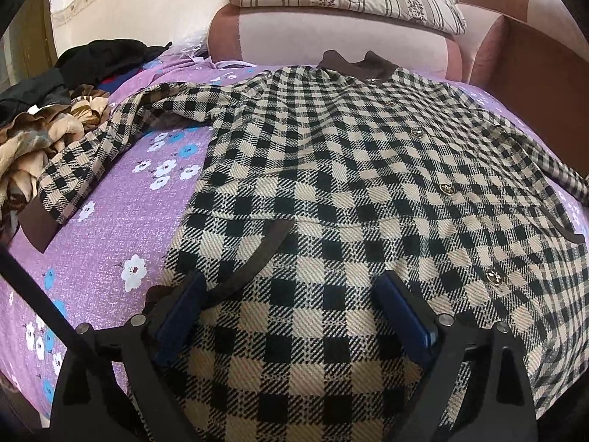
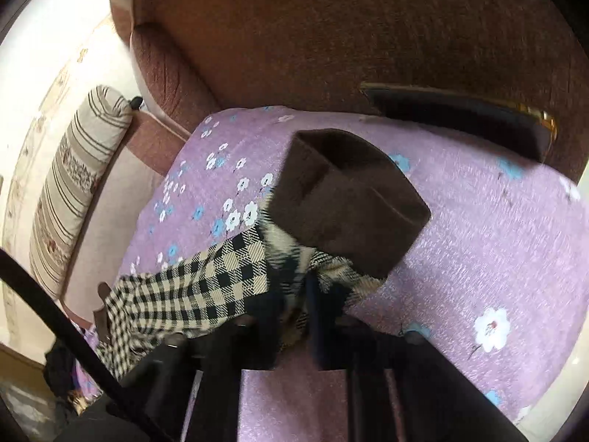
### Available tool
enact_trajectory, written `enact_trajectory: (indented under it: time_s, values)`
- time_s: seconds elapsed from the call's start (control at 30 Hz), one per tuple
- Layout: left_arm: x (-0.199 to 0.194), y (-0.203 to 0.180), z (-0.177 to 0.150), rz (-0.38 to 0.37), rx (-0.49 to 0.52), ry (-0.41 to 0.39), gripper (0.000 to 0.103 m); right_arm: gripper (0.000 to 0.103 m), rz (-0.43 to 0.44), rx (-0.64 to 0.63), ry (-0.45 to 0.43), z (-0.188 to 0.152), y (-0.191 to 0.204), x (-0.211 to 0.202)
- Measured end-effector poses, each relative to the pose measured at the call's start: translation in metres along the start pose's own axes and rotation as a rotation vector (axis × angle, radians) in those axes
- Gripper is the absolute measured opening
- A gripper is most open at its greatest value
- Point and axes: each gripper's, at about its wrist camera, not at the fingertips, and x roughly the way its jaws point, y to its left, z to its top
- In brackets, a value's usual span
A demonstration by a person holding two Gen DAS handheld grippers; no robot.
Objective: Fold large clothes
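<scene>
Right wrist view: right gripper (image 2: 294,305) is clamped on the checked sleeve (image 2: 206,287) just behind its brown cuff (image 2: 349,199); the cuff sticks out past the fingertips, over the purple floral sheet (image 2: 478,221). Blurry, so lift can't be judged. Left wrist view: left gripper (image 1: 291,302) has its jaws spread wide, blue pads (image 1: 401,305) hovering over or resting on the lower front of the checked coat (image 1: 331,169), holding nothing. Coat lies flat, front up, long axis running away from the left gripper toward the brown collar (image 1: 353,66) by the sofa back (image 1: 331,37). Other sleeve (image 1: 110,147) splayed out left. Likely next: carry the held sleeve inward, across the long axis, onto the coat body; right hand has it, left could pin the body. Clothes pile (image 1: 44,118) far left, untouched.
</scene>
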Motion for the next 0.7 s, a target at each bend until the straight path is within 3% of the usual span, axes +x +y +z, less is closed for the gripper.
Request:
enact_trajectory:
  time_s: [0.23,0.47,0.7]
  values:
    - [-0.007,0.004,0.001,-0.047,-0.031,-0.002,0.094,0.007,0.001,0.075,-0.047,0.021,-0.004,-0.012]
    - [-0.030,0.017,0.012,-0.174,-0.114,-0.050,0.094,0.007,0.018,-0.055,-0.053,0.017,0.048,-0.018]
    - [-0.045,0.031,0.033,-0.169,-0.132,-0.117,0.094,0.007,0.062,-0.249,-0.008,-0.013,0.123,-0.008]
